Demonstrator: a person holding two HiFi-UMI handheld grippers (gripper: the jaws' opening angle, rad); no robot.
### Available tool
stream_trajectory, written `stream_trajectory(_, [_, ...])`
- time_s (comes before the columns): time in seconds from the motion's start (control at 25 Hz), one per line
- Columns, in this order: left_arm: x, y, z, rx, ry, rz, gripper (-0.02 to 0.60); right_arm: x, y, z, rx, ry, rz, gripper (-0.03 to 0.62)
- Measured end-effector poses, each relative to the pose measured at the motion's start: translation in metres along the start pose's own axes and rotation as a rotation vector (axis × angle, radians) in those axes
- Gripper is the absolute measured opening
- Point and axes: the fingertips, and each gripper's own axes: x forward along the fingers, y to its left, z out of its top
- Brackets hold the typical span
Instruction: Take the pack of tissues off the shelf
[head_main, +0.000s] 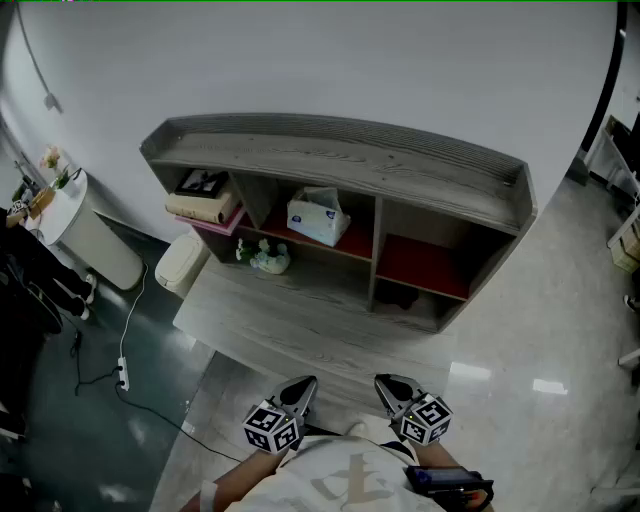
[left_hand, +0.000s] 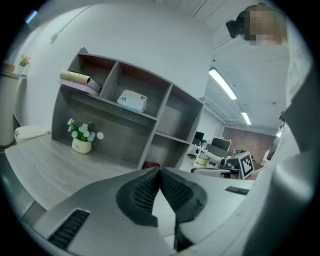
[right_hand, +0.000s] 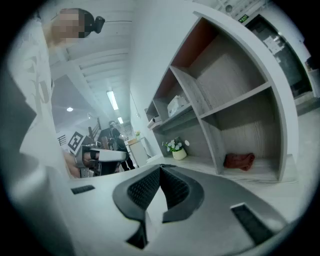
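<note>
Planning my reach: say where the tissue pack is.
Head view: the tissue pack lies in the shelf's middle upper compartment, right of the books, with the flower pot below-left.

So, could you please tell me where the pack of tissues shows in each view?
Head view: pack of tissues in the upper middle compartment, above centre.
Left gripper view: pack upper left of centre.
Right gripper view: pack, small, just above centre.
Shared landmark: flower pot, below the pack.

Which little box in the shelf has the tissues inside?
The shelf's top middle compartment: it holds the pack of tissues. The top left one has books, the top right one is empty.
</note>
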Motion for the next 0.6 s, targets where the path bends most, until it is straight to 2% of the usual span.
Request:
stream_trajectory(0.36, [-0.016,-0.018,-0.006,0.020,0.014,0.016,0.012,-0.013,0.013,0.003,-0.002,-0.009,0.025,0.003])
stream_trajectory(0.6, [-0.018,-0.024,-0.015,0.026,0.032,0.011,0.012,-0.018,0.012,-0.005,0.032,-0.030,0.003,0.005])
